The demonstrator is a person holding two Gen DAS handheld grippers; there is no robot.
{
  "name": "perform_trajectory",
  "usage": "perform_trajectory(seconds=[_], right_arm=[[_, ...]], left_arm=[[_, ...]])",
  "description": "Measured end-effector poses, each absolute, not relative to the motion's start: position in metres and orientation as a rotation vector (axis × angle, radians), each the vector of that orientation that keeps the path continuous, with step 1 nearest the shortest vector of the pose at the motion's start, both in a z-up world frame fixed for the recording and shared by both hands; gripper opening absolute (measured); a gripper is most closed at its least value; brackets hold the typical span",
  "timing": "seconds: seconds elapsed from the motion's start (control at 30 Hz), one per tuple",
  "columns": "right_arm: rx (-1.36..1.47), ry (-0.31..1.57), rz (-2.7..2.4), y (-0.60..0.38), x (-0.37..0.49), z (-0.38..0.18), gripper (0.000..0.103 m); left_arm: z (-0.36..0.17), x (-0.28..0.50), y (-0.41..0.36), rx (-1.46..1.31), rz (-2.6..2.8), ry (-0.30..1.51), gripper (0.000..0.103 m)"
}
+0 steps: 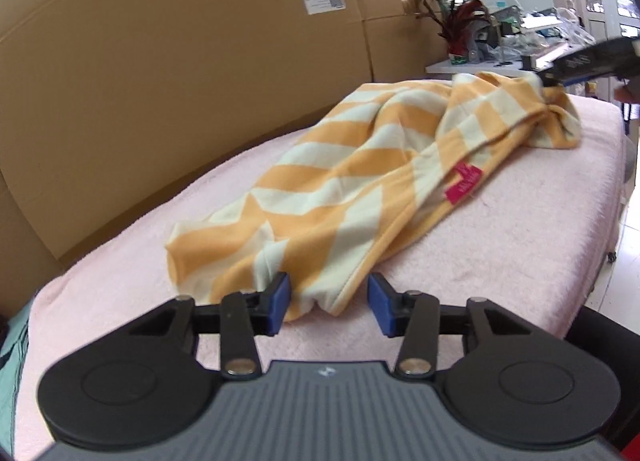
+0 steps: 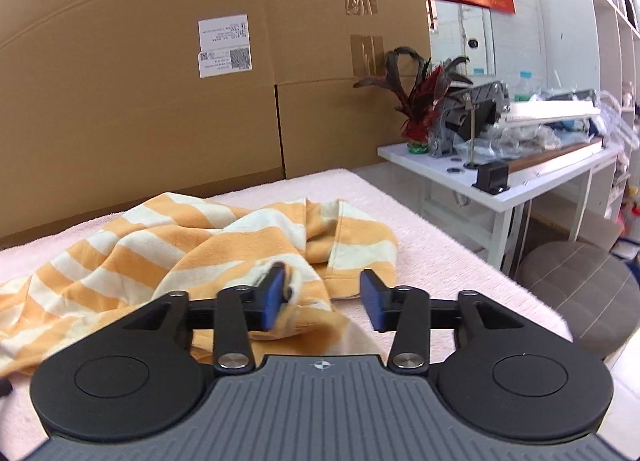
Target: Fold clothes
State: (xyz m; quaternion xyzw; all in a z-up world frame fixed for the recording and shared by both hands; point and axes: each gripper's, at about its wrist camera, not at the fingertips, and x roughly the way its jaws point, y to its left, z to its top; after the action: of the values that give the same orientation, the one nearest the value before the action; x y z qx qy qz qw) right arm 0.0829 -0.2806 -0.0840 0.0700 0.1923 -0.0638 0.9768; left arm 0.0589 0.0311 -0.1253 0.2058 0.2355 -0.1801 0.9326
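An orange-and-cream striped garment (image 1: 340, 177) lies crumpled on a pink towel-covered table (image 1: 500, 229), with a magenta label (image 1: 463, 183) on one fold. My left gripper (image 1: 328, 304) is open at the garment's near end, its blue pads on either side of a hanging fold of cloth. In the right wrist view the same garment (image 2: 168, 249) spreads to the left. My right gripper (image 2: 322, 298) is open at its bunched end, and the left pad (image 2: 274, 297) touches a fold. The other gripper (image 1: 588, 59) shows blurred at the garment's far end.
Large cardboard boxes (image 2: 160, 61) stand as a wall behind the table. A white side table (image 2: 500, 181) holds a red-leafed plant (image 2: 424, 109) and tools. A grey round stool (image 2: 580, 293) sits at the right beside the pink table's edge.
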Motion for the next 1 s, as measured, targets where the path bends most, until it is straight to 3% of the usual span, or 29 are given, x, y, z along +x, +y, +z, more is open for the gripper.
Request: perform_trajectory(seconds=[0.03, 0.1, 0.2, 0.6, 0.67, 0.8, 0.9, 1.0], right_arm=[[0.126, 0.382, -0.122, -0.283, 0.079, -0.084, 0.048], [0.074, 0.379, -0.104, -0.283, 0.072, -0.087, 0.05], [-0.008, 0.37, -0.079, -0.281, 0.063, -0.091, 0.054], [-0.379, 0.28, 0.085, -0.229, 0.041, -0.103, 0.056], [-0.414, 0.237, 0.073, -0.219, 0.04, -0.105, 0.052], [-0.235, 0.156, 0.044, -0.225, 0.052, -0.084, 0.05], [-0.064, 0.19, 0.002, -0.238, 0.08, -0.071, 0.054], [0.073, 0.335, -0.065, -0.253, 0.12, -0.077, 0.042]], left_arm=[[-0.126, 0.064, 0.031, 0.414, -0.35, 0.48, 0.041], [-0.127, 0.072, 0.032, 0.394, -0.305, 0.475, 0.027], [-0.125, 0.083, 0.037, 0.337, -0.24, 0.461, 0.022], [-0.09, 0.084, 0.044, 0.233, -0.223, 0.342, 0.02], [-0.091, 0.087, 0.045, 0.219, -0.215, 0.353, 0.02], [-0.085, 0.096, 0.051, 0.15, -0.224, 0.356, 0.02], [-0.083, 0.113, 0.055, 0.101, -0.203, 0.38, 0.023], [-0.096, 0.14, 0.058, 0.07, -0.142, 0.475, 0.024]])
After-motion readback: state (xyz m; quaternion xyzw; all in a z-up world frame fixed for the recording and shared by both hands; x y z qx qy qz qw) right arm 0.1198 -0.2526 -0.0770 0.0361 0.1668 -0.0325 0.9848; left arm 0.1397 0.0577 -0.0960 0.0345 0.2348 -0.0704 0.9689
